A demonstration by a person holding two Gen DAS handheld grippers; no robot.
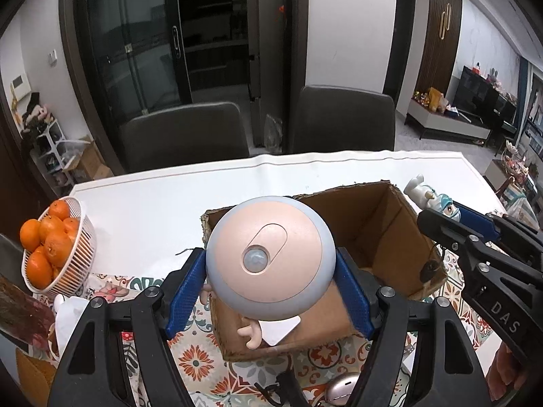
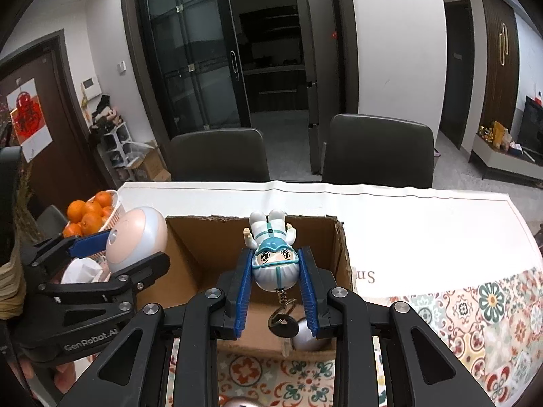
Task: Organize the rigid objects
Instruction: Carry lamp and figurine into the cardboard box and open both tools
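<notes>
My left gripper [image 1: 270,269] is shut on a round pink-and-grey sensor light [image 1: 269,257], held over the near left part of an open cardboard box [image 1: 380,224]. The light also shows in the right wrist view [image 2: 135,237]. My right gripper [image 2: 275,271] is shut on a small white-and-teal figure keychain [image 2: 273,254], held upside down over the box [image 2: 190,257]; its key ring and key [image 2: 283,318] dangle below. In the left wrist view the figure [image 1: 432,200] sits at the box's right side.
A white basket of oranges [image 1: 56,244] stands at the table's left. A white cloth covers the far table [image 2: 424,224]; a patterned mat [image 2: 492,312] lies near. A silver ball [image 2: 305,337] lies in the box. Two dark chairs [image 1: 185,135] stand behind the table.
</notes>
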